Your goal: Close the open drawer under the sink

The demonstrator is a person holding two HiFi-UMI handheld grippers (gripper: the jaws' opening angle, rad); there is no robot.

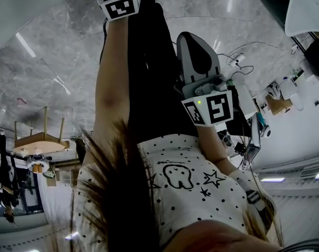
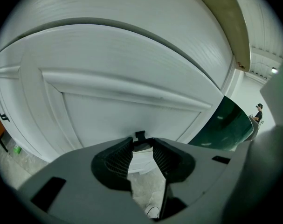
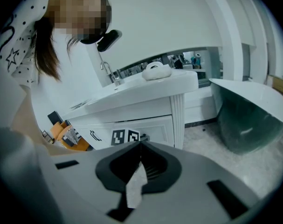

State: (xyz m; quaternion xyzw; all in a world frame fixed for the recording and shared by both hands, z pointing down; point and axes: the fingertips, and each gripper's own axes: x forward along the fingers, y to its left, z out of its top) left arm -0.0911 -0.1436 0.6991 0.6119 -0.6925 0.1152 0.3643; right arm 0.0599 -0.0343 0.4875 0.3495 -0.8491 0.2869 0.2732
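Starting with the head view, two grippers are counted: the left gripper (image 1: 120, 0) at the top and the right gripper (image 1: 196, 51) lower, over a grey marble floor (image 1: 49, 62). In the left gripper view, its jaws are spread, tips just at one white panelled drawer (image 2: 127, 108). In the right gripper view, its jaws are clenched on nothing. The drawer is seen well ahead, under the front edge of the vanity top (image 3: 146, 90). One tap (image 3: 108, 72) stands at the back edge, and one tub (image 3: 248, 113) is nearby.

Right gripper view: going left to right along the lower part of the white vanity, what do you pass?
Orange object → black curved handle → white drawer front with two black-and-white square markers → white fluted corner post → dark tub with a white rim.
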